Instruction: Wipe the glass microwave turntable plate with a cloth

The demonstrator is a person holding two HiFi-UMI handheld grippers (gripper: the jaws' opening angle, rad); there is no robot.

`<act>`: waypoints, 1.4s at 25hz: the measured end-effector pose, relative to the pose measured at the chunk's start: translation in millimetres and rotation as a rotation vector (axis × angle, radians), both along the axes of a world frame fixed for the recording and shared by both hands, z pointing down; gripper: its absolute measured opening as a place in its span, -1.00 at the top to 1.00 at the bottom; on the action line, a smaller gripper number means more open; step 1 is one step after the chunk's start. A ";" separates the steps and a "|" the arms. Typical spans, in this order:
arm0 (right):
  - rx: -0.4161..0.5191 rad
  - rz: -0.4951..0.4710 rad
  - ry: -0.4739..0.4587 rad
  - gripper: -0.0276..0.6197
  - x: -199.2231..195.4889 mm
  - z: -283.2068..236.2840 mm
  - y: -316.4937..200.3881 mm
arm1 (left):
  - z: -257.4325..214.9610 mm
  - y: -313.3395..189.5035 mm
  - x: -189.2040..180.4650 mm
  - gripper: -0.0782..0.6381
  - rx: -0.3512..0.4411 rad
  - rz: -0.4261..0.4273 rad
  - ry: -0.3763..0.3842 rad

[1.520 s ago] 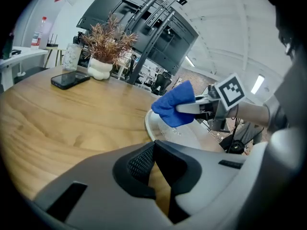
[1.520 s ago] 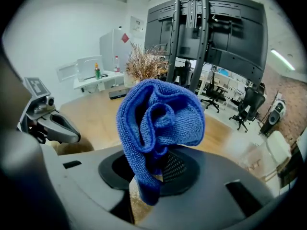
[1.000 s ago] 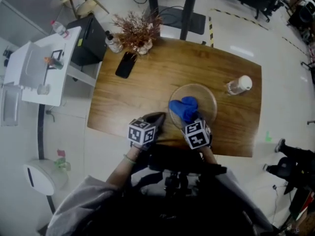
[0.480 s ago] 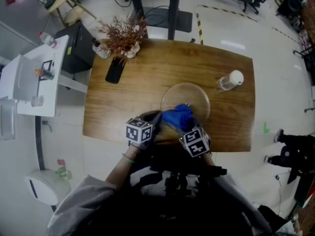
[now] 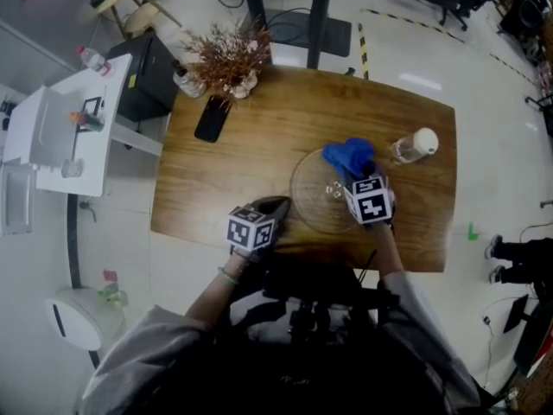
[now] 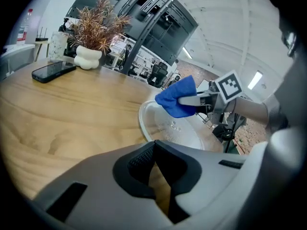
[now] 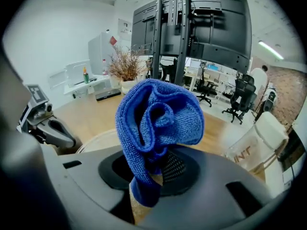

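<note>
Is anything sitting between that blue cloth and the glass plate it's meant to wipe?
Nothing visible. The right hand-held gripper holds the blue cloth over the glass plate's far edge; the plastic bottle stands clear beside it.

A phone (image 5: 212, 118), dried plant (image 5: 226, 57) and bottle (image 5: 416, 147) sit on the table (image 5: 259, 167).

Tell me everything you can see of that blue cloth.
The blue microfibre-looking cloth is knit-textured and bunched into loose folds. The right tool pinches its lower end, so the folds stand up beyond the jaws. It sits over the far rim of the round clear glass plate; contact there is unclear.
</note>
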State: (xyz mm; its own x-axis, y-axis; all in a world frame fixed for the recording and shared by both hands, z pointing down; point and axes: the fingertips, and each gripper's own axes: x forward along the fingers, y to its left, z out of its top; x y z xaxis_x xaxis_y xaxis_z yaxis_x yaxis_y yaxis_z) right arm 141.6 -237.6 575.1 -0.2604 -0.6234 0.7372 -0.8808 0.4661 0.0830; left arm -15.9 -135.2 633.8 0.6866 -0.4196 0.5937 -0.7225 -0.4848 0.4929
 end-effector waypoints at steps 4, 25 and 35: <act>-0.024 0.041 0.002 0.57 7.3 11.8 -13.1 | 3.9 1.0 3.1 0.79 -0.002 0.012 -0.007; -0.208 -0.195 -0.121 0.57 -56.3 19.1 168.3 | 5.4 -2.1 2.4 0.79 -0.004 -0.007 -0.023; -0.177 -0.101 -0.206 0.57 -43.0 2.5 150.0 | 5.1 -2.8 0.0 0.79 -0.015 -0.019 -0.017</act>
